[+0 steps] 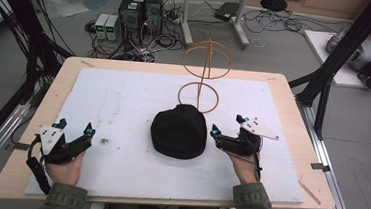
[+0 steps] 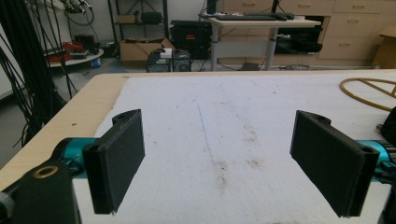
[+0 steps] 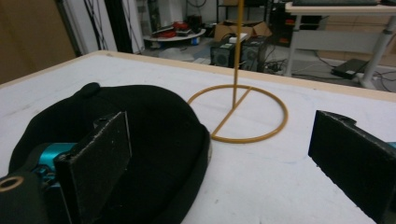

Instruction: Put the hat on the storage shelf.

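A black cap lies flat at the middle of the white mat. Just behind it stands a gold wire hat stand, a ring base with an upright pole and a hoop on top. My right gripper is open right beside the cap's right side. In the right gripper view the cap sits behind the left jaw and the stand's pole rises ahead of the right gripper. My left gripper rests open near the mat's left front, well away from the cap. The left gripper has only stained mat between its jaws.
The mat covers a wooden table. Computer towers and tangled cables sit on the floor beyond the far edge. Black frame posts stand off the table's right and left sides. A small dark stain marks the mat.
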{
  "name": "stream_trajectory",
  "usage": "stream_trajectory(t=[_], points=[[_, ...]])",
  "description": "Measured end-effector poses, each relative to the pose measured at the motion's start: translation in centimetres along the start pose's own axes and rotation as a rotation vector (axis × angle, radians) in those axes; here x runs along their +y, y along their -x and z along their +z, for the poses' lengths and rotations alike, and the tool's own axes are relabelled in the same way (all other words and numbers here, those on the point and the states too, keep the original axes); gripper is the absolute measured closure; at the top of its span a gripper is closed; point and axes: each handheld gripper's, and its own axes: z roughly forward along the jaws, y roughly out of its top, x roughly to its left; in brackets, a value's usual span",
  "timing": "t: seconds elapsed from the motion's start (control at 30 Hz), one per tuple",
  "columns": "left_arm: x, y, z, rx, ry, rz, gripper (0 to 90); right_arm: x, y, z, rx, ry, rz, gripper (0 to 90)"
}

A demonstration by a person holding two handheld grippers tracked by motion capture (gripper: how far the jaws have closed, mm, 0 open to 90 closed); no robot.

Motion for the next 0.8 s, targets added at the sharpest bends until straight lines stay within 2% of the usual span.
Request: stream_trajectory(t=[0.07,0.43,0.6,0.7,0.8], points=[[0.0,0.0,0.0,0.003,-0.003,-0.001,17.9,0.2,-0.4,0.6,0.025,-0.017,-0.023,5.0],[-0.1,0.0,0.0,-0.014,-0.004,-0.001,17.9,0.1,-2.1,2.6,0.112,-0.072,-0.061,5.0],[-0.1,0.0,0.0,-0.023,-0.007,-0.003,17.9,-0.3,-3.3,3.9,0.156,-0.121,-0.103,4.9],[-0.1,-0.1,0.0,-0.022,-0.010,-0.004,17.9,-0.4,-3.6,4.3,0.168,-0.139,-0.110,4.9],[-0.1,-0.1,0.0,-0.019,-0.009,-0.002,17.9,-0.8,-4.2,5.0,0.207,-0.169,-0.117,4.9]])
